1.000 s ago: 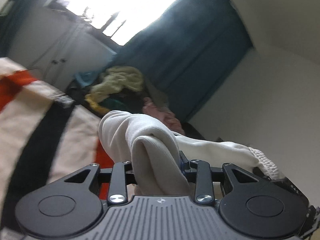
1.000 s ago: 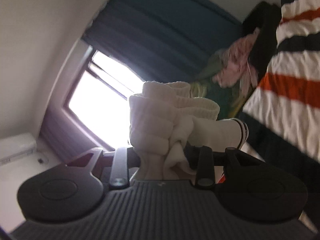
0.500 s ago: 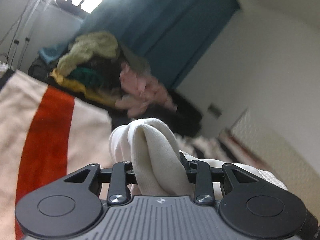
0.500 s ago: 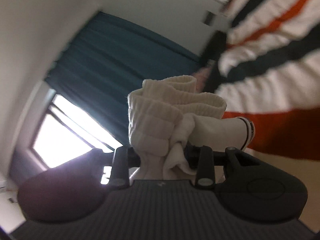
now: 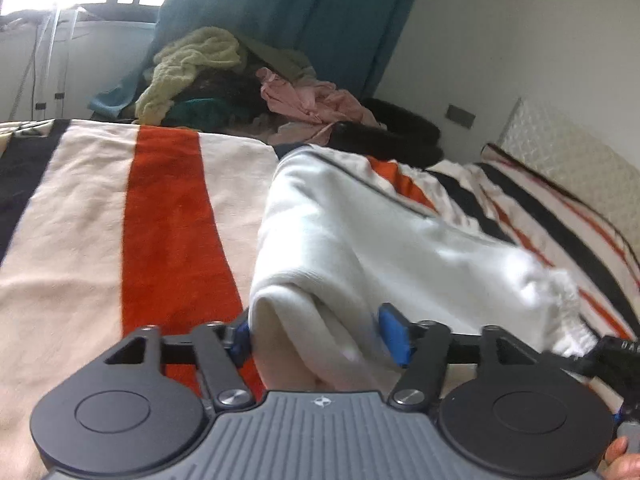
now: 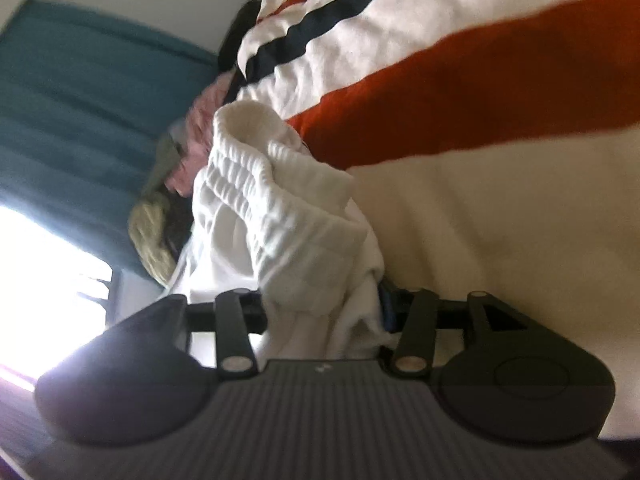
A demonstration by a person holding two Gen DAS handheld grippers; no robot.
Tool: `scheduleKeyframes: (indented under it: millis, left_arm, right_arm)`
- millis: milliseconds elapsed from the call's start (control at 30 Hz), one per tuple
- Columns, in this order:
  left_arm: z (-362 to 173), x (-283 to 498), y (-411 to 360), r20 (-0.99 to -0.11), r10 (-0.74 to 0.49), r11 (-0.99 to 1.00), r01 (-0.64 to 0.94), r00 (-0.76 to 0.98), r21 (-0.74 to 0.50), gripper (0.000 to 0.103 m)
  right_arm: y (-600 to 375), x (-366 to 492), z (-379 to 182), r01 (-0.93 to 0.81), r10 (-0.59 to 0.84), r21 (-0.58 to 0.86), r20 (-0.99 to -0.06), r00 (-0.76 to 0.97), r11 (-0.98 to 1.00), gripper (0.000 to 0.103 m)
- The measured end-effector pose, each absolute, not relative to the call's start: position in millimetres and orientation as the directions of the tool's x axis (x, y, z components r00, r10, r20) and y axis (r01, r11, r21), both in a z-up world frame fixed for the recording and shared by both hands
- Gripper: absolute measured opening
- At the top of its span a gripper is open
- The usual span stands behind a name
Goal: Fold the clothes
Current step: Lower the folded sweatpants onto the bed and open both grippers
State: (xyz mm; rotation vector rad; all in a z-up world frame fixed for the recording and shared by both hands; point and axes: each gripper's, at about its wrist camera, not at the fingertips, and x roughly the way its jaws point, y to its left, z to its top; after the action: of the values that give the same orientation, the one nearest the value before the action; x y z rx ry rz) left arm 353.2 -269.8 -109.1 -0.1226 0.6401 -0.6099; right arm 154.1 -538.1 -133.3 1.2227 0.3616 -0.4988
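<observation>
The white garment (image 5: 360, 232) lies along the striped bed cover (image 5: 168, 208), its ribbed waistband (image 6: 264, 188) at the right side. The left gripper (image 5: 320, 336) is opening; a folded edge sits between its blue pads, loose on one side. The right gripper (image 6: 324, 308) is opening too, bunched cloth filling its gap. I judge both are releasing the piece to lie flat for folding.

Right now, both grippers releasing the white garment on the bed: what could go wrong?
1. The left gripper jaws are opening with the white garment bunched between them; a fold may snag on a blue pad and drag out.
2. The right gripper jaws are opening around the ribbed waistband, which sits crumpled and may flop unevenly onto the striped blanket.
</observation>
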Motion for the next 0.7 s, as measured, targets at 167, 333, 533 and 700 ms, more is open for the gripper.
scheduleKeyframes:
  millis: [167,333,533,700]
  left_arm:
    - [-71,306,-260,-0.520,-0.558,0.818,0.535,0.647,-0.211,0.068]
    - [-15,244,-260,-0.487,-0.563,0.799,0.590,0.668,-0.114,0.069]
    - [64,176,-249,-0.403,-0.586,0.788,0.611,0.703,-0.081,0.072]
    - [116,116,-230,-0.351,-0.587,0.792,0.608,0.729,-0.062,0.086]
  right_arm:
    - [-515,119,-77,0.553,-0.233,0.732,-0.502,0.833,0.398,0.051]
    - [-499,91,-16,0.506,-0.262,0.655,-0.439,0.859,0.561,0.051]
    - [-467,57,52,0.432,-0.253,0.528,-0.378,0.890,0.731,0.051]
    - [-436,17,94,0.373,-0.234,0.453,-0.334,0.913,0.810,0.051]
